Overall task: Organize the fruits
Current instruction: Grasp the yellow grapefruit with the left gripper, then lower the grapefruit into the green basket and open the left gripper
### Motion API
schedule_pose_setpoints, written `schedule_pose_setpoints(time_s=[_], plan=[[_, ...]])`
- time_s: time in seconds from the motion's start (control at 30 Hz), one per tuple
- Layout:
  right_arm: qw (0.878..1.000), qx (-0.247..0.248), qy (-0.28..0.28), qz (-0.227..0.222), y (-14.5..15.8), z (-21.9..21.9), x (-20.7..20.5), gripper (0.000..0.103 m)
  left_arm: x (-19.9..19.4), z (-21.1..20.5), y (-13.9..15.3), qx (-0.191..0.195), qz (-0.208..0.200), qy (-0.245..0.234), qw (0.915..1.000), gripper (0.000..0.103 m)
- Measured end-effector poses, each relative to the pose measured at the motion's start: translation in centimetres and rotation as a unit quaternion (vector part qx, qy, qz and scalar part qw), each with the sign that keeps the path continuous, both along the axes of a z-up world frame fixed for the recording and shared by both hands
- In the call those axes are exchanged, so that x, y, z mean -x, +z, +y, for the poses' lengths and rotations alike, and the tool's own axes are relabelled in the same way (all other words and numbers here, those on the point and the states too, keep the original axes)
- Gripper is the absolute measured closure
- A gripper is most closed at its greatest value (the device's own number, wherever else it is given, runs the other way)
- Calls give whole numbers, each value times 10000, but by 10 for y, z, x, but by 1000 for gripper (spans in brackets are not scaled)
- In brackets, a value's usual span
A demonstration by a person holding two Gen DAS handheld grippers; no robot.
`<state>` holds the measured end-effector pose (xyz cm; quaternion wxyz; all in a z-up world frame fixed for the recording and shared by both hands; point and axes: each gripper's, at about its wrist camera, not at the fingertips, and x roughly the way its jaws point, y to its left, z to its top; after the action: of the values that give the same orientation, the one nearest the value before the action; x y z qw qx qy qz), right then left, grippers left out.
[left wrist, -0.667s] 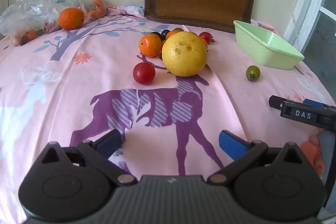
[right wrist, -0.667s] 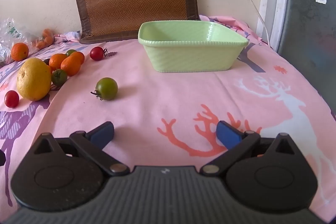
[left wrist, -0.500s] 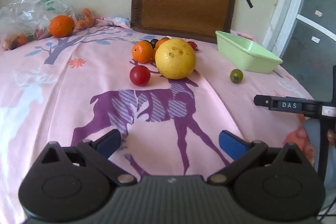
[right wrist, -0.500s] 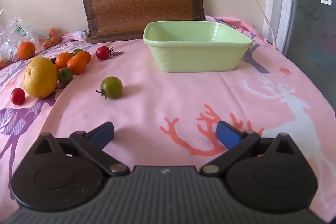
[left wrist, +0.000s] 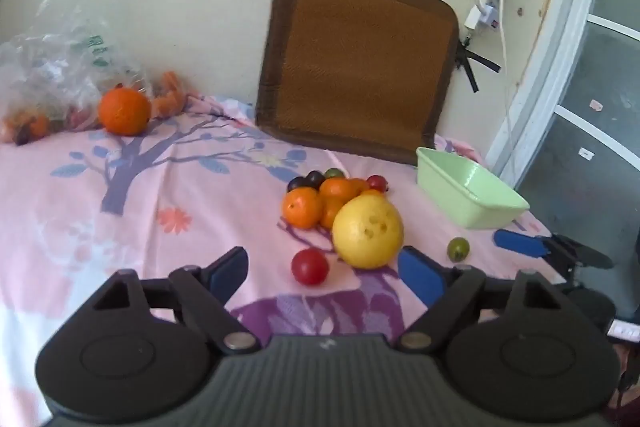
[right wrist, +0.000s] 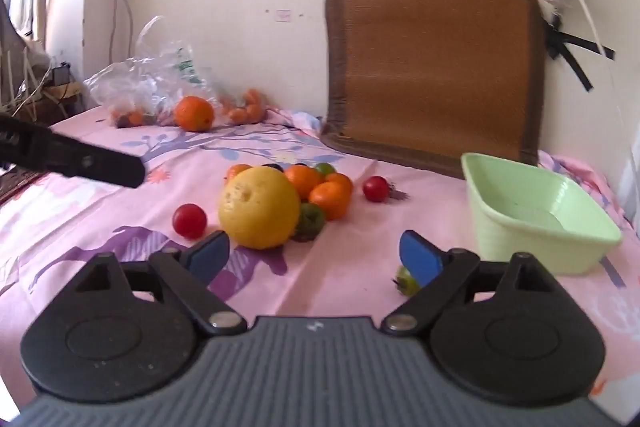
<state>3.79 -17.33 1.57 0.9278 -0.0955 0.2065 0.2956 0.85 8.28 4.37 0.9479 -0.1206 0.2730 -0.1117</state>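
A large yellow citrus [left wrist: 368, 231] [right wrist: 259, 207] lies on the pink cloth with several small oranges [left wrist: 303, 207] [right wrist: 330, 199] and dark fruits behind it. A red tomato [left wrist: 310, 266] [right wrist: 189, 221] lies in front of it, a second red tomato [right wrist: 375, 188] behind. A green tomato [left wrist: 458, 247] [right wrist: 405, 279] lies alone, partly hidden by my right finger. The empty light-green basin [left wrist: 468, 194] [right wrist: 536, 215] stands at the right. My left gripper [left wrist: 325, 271] is open above the cloth before the red tomato. My right gripper [right wrist: 316, 255] is open and empty, raised.
A brown woven mat [left wrist: 356, 63] leans on the wall behind the fruits. A clear plastic bag [left wrist: 52, 75] with fruit and a big orange [left wrist: 124, 111] sit at the back left. The right gripper's blue finger [left wrist: 520, 243] shows near the green tomato.
Both grippers have risen and tilted up, so the wall now fills the upper view. The right gripper has swung left, from facing the basin toward the fruit pile. Both stay open.
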Motion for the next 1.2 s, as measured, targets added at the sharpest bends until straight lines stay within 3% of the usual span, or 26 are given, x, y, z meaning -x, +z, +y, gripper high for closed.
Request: schedule_pose_setpoints(time_s=[0.1,0.27,0.37,0.43,0.57,0.63,0.73,0.87,1.0,1.1,1.2], plan=[[9995,126,265,132,-4,20,-16,25,-34,-14,4,62,71,-439,9990,28],[9974,114,580,410,-15,39,-30,38,-83,-26,-16,152,720,-840,9937,46],[9977,116,568,339,-19,40,-26,43,-85,-36,-23,-174,716,-736,9946,50],[9981,8,564,231,-14,30,-17,44,-79,-37,-19,-32,766,-639,9950,56],[9981,-90,186,-586,9,-3,-9,43,-68,-66,9,-110,326,-815,9961,56],[9961,-98,-210,-846,17,-24,-14,43,-88,-92,36,-221,105,-1067,9940,56],[9927,-168,-858,-837,22,-65,-34,43,-124,-136,43,-217,-30,-1454,9891,54],[9868,-49,-1497,-612,16,-107,-64,43,-174,-194,34,-185,-1,-1985,9799,54],[9843,-44,-1743,-277,1,-127,-90,43,-193,-234,8,-64,270,-2047,9784,54],[9845,-145,-1691,-437,-1,-128,-91,43,-204,-245,-5,43,539,-2111,9760,56],[9835,-128,-1674,-671,0,-120,-81,37,-195,-249,-6,-111,483,-2030,9779,56]])
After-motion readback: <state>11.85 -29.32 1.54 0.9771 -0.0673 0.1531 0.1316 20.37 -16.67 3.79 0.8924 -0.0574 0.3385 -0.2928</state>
